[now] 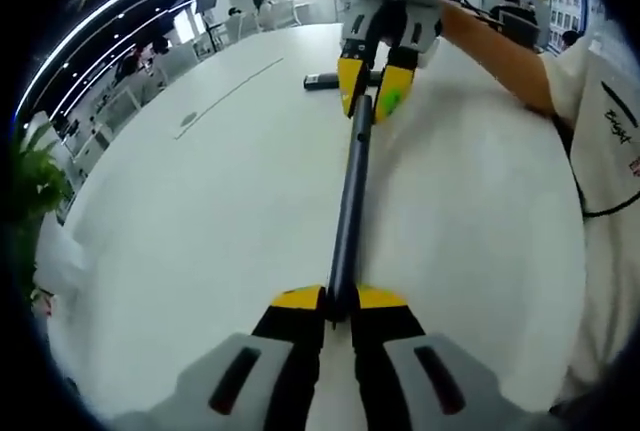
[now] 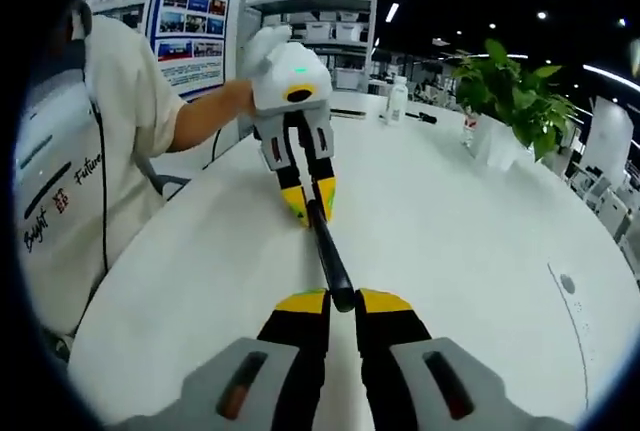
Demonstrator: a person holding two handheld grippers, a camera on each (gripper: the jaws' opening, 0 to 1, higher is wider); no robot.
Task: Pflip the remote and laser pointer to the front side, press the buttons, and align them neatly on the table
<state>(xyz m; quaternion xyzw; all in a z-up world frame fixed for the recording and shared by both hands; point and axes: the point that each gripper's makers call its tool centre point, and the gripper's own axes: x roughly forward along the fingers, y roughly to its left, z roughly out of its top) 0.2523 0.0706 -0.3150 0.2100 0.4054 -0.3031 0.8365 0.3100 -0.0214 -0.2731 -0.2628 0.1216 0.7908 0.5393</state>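
Laser pointer (image 1: 350, 206), a long dark rod, hangs above the white surface (image 1: 200, 221), held at both ends. In the left gripper view the left gripper (image 1: 340, 303) has its yellow-tipped jaws closed tight on the near end, and the rod runs away to the right gripper (image 1: 373, 91), whose jaws pinch the far end; a green spot glows on one of its tips. In the right gripper view the right gripper (image 2: 342, 301) clamps the near end of the laser pointer (image 2: 328, 251), with the left gripper (image 2: 308, 206) gripping the other end. A small dark remote (image 1: 322, 80) lies flat on the surface just beyond the right gripper. A person's bare forearm (image 1: 495, 46) and white shirt (image 1: 610, 151) show at the side. A potted plant (image 2: 515, 96) and a bottle (image 2: 397, 99) stand farther back on the surface (image 2: 450, 211).
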